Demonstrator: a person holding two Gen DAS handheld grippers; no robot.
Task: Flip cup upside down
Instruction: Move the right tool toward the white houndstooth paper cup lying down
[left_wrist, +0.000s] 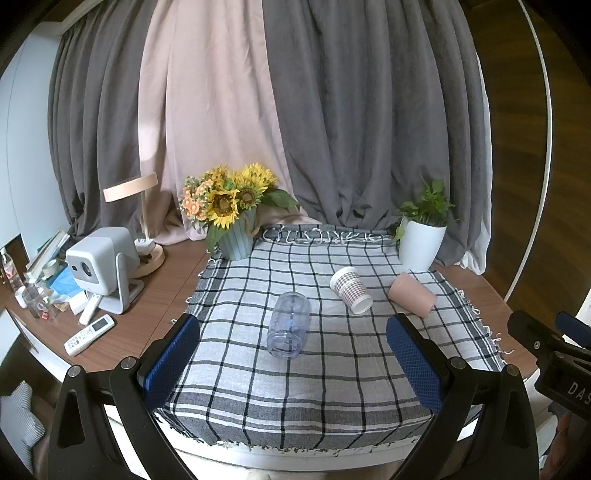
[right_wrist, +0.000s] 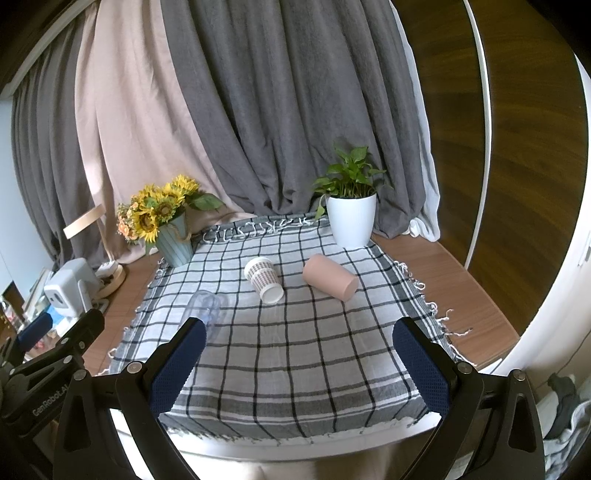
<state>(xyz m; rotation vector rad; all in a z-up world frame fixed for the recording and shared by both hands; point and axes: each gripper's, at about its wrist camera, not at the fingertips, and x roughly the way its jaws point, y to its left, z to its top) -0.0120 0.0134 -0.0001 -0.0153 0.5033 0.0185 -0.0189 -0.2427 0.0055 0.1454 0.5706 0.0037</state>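
Three cups lie on their sides on the checked cloth (left_wrist: 332, 369): a clear plastic cup (left_wrist: 289, 324) (right_wrist: 204, 309), a white patterned paper cup (left_wrist: 351, 290) (right_wrist: 263, 280) and a pink cup (left_wrist: 412, 294) (right_wrist: 330, 277). My left gripper (left_wrist: 293, 360) is open and empty, near the table's front edge, with the clear cup just beyond it. My right gripper (right_wrist: 299, 360) is open and empty, also at the front edge, short of the paper and pink cups. The right gripper's body shows at the right edge of the left wrist view.
A sunflower vase (left_wrist: 234, 243) (right_wrist: 175, 247) stands at the cloth's back left and a white potted plant (left_wrist: 421, 243) (right_wrist: 352, 223) at its back right. A projector (left_wrist: 99, 264), lamp (left_wrist: 131, 188), remote (left_wrist: 88, 334) and clutter crowd the left. Curtains hang behind.
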